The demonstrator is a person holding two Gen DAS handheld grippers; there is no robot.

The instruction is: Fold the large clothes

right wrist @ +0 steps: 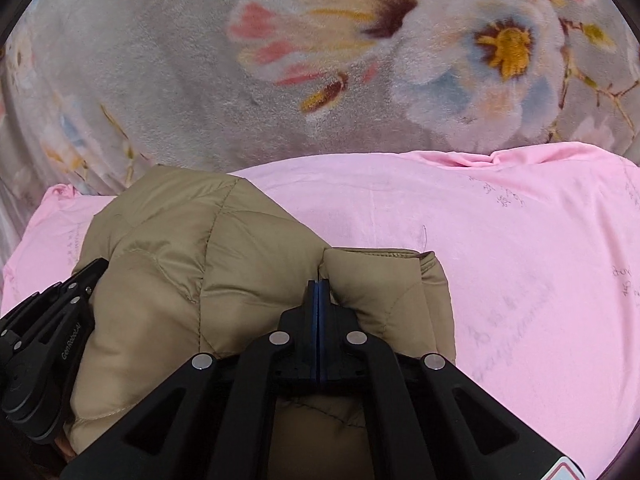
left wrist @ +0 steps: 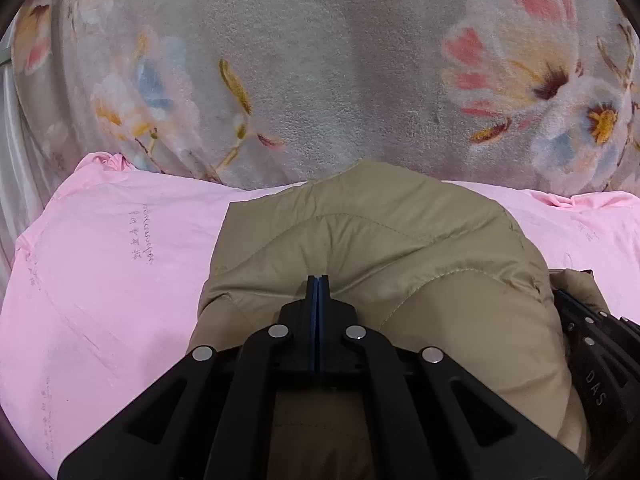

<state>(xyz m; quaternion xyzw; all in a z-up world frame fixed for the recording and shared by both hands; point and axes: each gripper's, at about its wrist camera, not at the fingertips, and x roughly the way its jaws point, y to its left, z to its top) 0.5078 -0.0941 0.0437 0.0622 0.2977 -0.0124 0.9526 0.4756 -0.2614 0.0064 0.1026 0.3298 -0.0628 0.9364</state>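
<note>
A tan quilted puffer jacket [left wrist: 384, 236] lies bunched on a pink sheet [left wrist: 112, 264]. My left gripper [left wrist: 318, 280] is shut, its tips pressed into the jacket's fabric; whether cloth sits between the pads is not visible. My right gripper [right wrist: 318, 284] is shut the same way against the jacket [right wrist: 192, 248], beside a thick folded edge [right wrist: 384, 280]. The right gripper shows at the right edge of the left wrist view [left wrist: 596, 348], and the left gripper shows at the left edge of the right wrist view [right wrist: 48, 344]. The two grippers are close together.
A grey fleece blanket with large flower prints [left wrist: 340, 60] lies beyond the pink sheet, also in the right wrist view [right wrist: 160, 60]. The pink sheet [right wrist: 520, 260] spreads wide on both sides of the jacket. Pale curtain-like cloth [left wrist: 12, 152] is at the far left.
</note>
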